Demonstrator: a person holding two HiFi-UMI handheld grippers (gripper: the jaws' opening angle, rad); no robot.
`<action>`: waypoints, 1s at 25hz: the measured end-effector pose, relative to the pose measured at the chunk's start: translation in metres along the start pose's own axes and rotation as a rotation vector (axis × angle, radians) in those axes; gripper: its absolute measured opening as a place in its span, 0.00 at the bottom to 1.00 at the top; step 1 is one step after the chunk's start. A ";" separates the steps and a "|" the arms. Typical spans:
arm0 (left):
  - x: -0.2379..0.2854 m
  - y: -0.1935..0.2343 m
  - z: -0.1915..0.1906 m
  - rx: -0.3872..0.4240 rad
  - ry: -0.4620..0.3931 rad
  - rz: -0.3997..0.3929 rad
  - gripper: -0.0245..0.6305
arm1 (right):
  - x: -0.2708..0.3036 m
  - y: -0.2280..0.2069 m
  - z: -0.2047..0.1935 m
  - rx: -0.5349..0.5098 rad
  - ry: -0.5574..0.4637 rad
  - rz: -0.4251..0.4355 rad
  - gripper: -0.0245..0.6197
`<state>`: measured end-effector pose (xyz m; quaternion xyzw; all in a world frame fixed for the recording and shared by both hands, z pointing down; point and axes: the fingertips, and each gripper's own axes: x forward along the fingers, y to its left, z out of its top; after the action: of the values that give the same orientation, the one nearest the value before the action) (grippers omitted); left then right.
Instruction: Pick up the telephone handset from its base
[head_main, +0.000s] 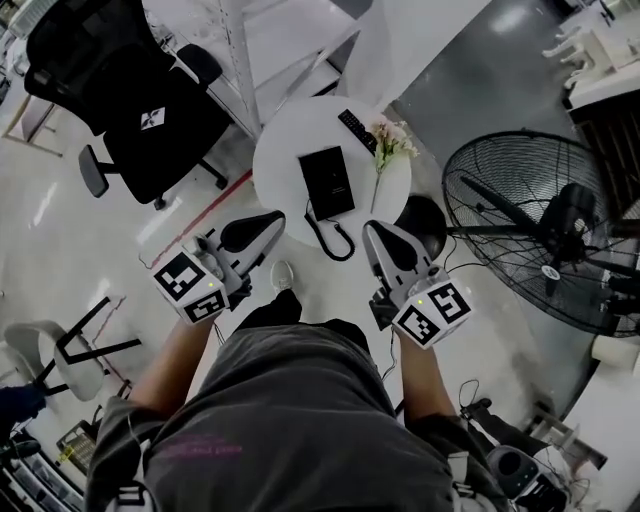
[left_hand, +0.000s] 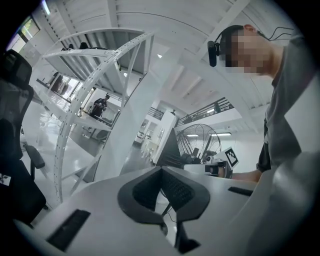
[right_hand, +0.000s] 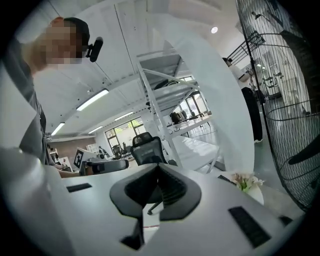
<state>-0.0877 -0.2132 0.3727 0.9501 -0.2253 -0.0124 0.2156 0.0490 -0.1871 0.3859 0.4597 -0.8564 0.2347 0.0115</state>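
The telephone (head_main: 326, 180) is seen on the round white desk (head_main: 285, 160) as a flat, matte black rectangle. It lies near the desk's middle, towards the near edge. Its long axis runs from near to far, with the far end leaning slightly to the right. The handset is taken to be lying on the base, but it cannot be told apart from the base in the head view. A black cord (head_main: 335, 238) leaves the near end and curls in a loop over the desk's near edge.

To the right of the telephone, a sprig of pale flowers (head_main: 388, 143) on a green stem is laid. A slim black ridged slab (head_main: 356, 130) is set at the far right of the desk top.

The left gripper (head_main: 272, 222) is held off the desk's near left edge, and its dark ribbed fingers (left_hand: 142, 192) are pressed together with nothing between them. The right gripper (head_main: 369, 229) is held off the near right edge, and its fingers (right_hand: 131, 194) are likewise closed and empty. Both grippers are apart from the telephone.

A black wire-caged fan (head_main: 545, 225) stands on the glossy floor to the right. A black mesh-backed office chair (head_main: 140, 100) stands at the far left.
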 end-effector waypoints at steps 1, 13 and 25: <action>0.000 0.005 0.000 -0.004 0.000 0.000 0.06 | 0.006 -0.001 0.001 -0.001 0.005 -0.001 0.07; 0.007 0.051 -0.003 -0.041 -0.011 0.035 0.06 | 0.057 -0.015 0.004 -0.024 0.064 0.026 0.07; 0.056 0.103 -0.081 -0.150 0.024 0.167 0.06 | 0.097 -0.081 -0.021 -0.030 0.169 0.128 0.07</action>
<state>-0.0715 -0.2878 0.4933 0.9093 -0.2993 0.0003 0.2891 0.0536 -0.2921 0.4587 0.3826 -0.8834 0.2599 0.0755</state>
